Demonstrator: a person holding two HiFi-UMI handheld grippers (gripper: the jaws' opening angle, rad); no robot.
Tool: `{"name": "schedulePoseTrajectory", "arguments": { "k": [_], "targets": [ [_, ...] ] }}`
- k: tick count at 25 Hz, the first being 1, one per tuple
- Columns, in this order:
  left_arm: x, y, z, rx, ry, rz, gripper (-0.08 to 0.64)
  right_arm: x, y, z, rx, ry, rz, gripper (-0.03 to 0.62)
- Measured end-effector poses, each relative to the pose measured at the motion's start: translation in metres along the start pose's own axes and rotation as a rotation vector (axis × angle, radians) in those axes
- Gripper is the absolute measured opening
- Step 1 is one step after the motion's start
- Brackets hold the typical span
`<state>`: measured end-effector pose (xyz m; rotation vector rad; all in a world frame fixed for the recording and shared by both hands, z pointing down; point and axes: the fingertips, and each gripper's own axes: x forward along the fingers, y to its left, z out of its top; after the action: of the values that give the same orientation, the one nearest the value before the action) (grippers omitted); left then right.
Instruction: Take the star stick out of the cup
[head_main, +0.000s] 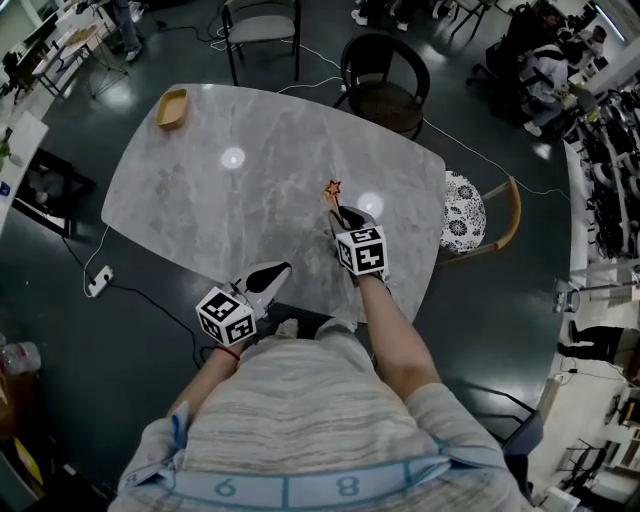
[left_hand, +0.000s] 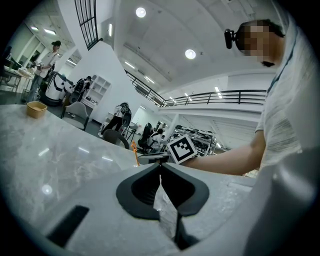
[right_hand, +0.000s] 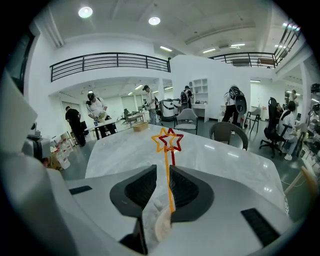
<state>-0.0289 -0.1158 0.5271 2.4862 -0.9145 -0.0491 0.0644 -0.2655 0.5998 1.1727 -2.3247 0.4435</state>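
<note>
At the bottom of the head view the person's striped top is seen, with both forearms stretched up the frame. The left gripper (head_main: 272, 272) is held low and left of centre, at the near edge of the marble table (head_main: 230, 200). In the left gripper view its jaws are seen brought together, tips meeting, with only a crinkled pale film between them and nothing else gripped.

A little higher and to the right, the right gripper (head_main: 345, 216) is held over the lower right part of the table. In the right gripper view its jaws are drawn to a narrow gap and closed on the stem of the orange star stick (right_hand: 168, 180), which is pressed against the right-hand jaw and rises upright, its star shown at the centre of the frame above the tabletop. A red star stick (right_hand: 173, 157) is seen just behind it, the two stars overlapping; its stem passes down behind the jaw tips, and whether it is gripped as well cannot be told.

Farther off, a wooden tray (head_main: 172, 107) is set at the table's far corner, upper left of the head view. To the right of the table a patterned stool (head_main: 463, 212) is placed, and beyond the far edge a dark round chair (head_main: 385, 85) and a grey chair (head_main: 262, 30) are seen
</note>
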Motion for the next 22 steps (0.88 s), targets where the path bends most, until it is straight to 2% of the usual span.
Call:
{"name": "schedulePoseTrajectory", "arguments": {
  "k": [22],
  "targets": [
    [-0.004, 0.007, -0.004, -0.012, 0.013, 0.028, 0.017, 0.015, -0.006, -0.006, -0.054, 0.051, -0.024, 0.041]
  ]
}}
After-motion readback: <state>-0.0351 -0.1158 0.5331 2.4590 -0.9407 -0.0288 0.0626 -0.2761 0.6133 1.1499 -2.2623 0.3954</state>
